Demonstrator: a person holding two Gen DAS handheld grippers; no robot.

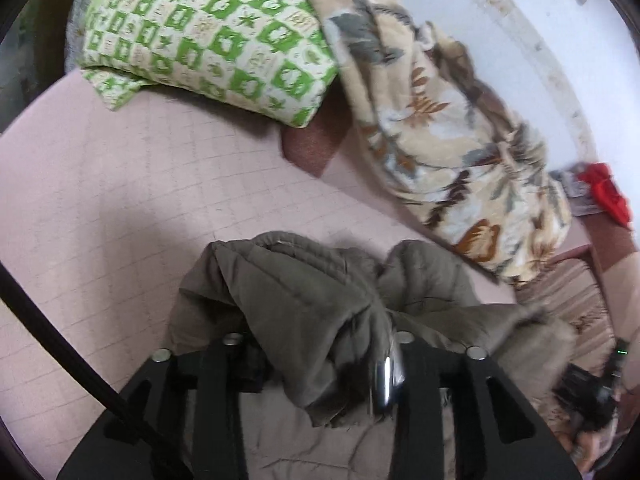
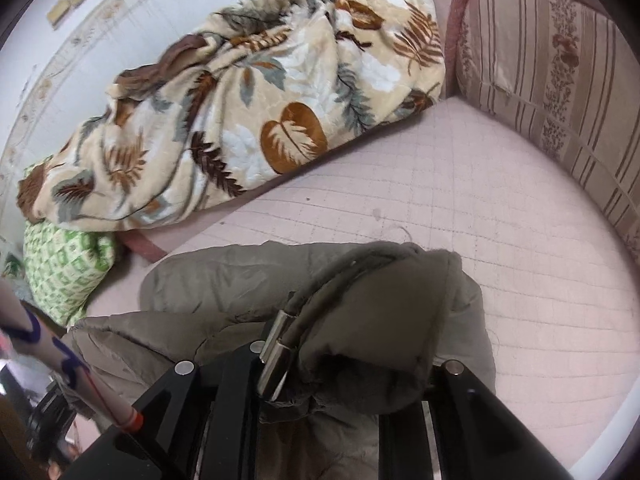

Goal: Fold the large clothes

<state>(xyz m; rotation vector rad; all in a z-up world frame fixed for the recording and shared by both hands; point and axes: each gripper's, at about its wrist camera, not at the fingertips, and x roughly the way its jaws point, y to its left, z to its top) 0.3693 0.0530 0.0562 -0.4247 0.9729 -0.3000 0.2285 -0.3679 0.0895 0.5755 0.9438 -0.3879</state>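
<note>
An olive-brown padded jacket (image 1: 304, 300) lies bunched on the pink quilted bed (image 1: 120, 200). My left gripper (image 1: 320, 344) is shut on a fold of the jacket, which drapes over and between its fingers; a metal cord end (image 1: 386, 380) hangs by the right finger. In the right wrist view the jacket (image 2: 224, 280) spreads to the left. My right gripper (image 2: 340, 360) is shut on a bunched edge of the jacket with a drawcord and its metal tip (image 2: 276, 356).
A green-and-white patterned pillow (image 1: 208, 36) lies at the far left. A beige leaf-print blanket (image 2: 240, 104) is heaped along the white wall (image 1: 500, 20). A striped cushion (image 2: 560, 80) stands at the right. Red cloth (image 1: 604, 192) sits at the bed's far end.
</note>
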